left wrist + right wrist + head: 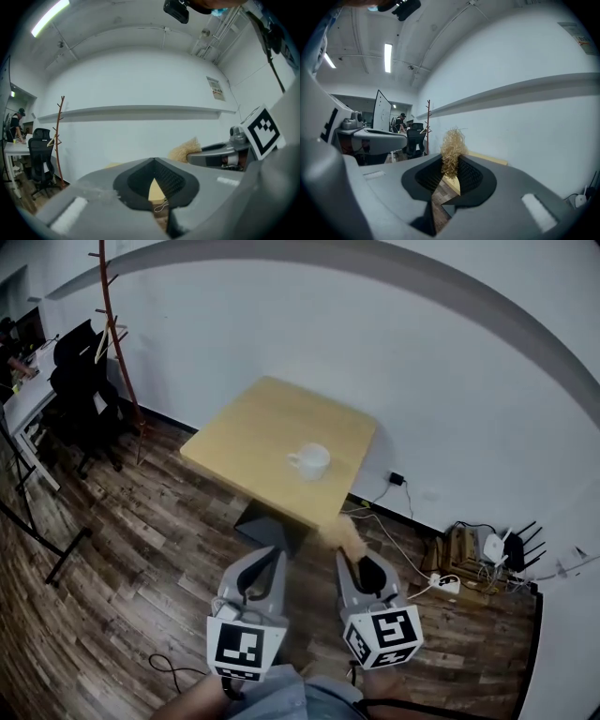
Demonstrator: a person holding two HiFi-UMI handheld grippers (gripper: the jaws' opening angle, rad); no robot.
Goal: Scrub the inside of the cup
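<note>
A white cup [309, 460] with a handle stands upright on the small square wooden table [253, 423], toward its near right side. Both grippers hover over the wood floor short of the table, pointing at it. My left gripper [269, 555] is shut with nothing between its jaws [153, 161]. My right gripper [349, 557] is shut on a straw-coloured fibre scrubber [344, 534], whose tuft sticks out past the fingertips [452, 149]. In the left gripper view the right gripper [220, 155] and the scrubber [184, 150] show at the right.
A white wall runs behind the table. A red coat rack [116, 343] and a black office chair [79, 385] stand at the left. A power strip, router and cables [483, 557] lie by the wall at the right. A black tripod leg [56, 549] crosses the floor.
</note>
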